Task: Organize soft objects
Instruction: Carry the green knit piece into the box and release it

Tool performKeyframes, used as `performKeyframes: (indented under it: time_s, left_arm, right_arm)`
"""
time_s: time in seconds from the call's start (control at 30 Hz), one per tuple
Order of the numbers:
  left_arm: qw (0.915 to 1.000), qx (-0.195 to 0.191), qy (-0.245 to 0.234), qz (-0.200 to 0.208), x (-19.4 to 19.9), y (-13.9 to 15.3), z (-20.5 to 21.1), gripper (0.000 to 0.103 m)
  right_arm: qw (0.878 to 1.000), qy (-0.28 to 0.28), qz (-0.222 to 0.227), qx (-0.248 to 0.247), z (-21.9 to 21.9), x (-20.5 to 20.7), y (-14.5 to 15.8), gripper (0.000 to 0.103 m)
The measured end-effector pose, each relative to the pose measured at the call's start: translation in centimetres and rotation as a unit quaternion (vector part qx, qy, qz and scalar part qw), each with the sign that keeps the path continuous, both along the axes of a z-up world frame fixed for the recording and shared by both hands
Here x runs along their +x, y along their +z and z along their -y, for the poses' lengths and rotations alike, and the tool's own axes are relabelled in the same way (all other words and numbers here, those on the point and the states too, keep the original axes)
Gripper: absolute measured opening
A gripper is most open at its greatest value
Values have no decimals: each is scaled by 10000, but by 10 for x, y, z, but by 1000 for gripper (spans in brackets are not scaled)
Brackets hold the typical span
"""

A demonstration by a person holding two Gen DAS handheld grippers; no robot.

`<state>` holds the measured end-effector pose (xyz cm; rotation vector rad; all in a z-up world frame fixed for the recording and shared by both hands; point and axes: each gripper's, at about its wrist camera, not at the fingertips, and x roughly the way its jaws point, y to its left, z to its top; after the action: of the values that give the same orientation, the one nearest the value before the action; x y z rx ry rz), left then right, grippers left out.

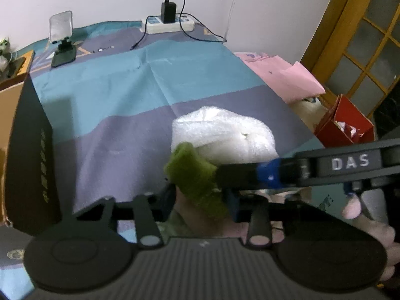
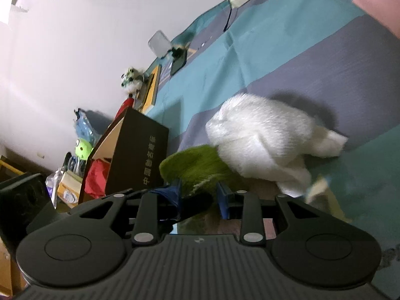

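A white plush toy (image 1: 222,135) with a green plush part (image 1: 195,177) lies on the striped blue and purple cloth (image 1: 120,105). My left gripper (image 1: 200,195) is shut on the green part. My right gripper (image 2: 200,195) is also shut on the green part (image 2: 195,167), with the white body (image 2: 262,135) just beyond it. In the left wrist view the right gripper's finger (image 1: 250,172), marked DAS, reaches in from the right onto the green part.
A dark box (image 1: 27,155) stands at the left, also in the right wrist view (image 2: 140,150). A power strip with charger (image 1: 167,22) and a phone stand (image 1: 62,37) sit at the back. Pink cloth (image 1: 280,77) and a red box (image 1: 345,125) lie right.
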<state>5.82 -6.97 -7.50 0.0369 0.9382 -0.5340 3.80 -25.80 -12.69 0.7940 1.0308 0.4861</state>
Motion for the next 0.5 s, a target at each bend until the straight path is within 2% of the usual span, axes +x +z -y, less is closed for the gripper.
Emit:
performKeyframes:
  time_s: [0.17, 0.5]
  left_arm:
    - [10000, 7, -11, 64, -4, -2, -5, 23]
    - [9989, -135, 82, 443, -32, 20, -46, 19]
  right_arm:
    - [9998, 209, 50, -45, -11, 3, 1, 12]
    - [9974, 558, 456, -95, -45, -8, 29, 11]
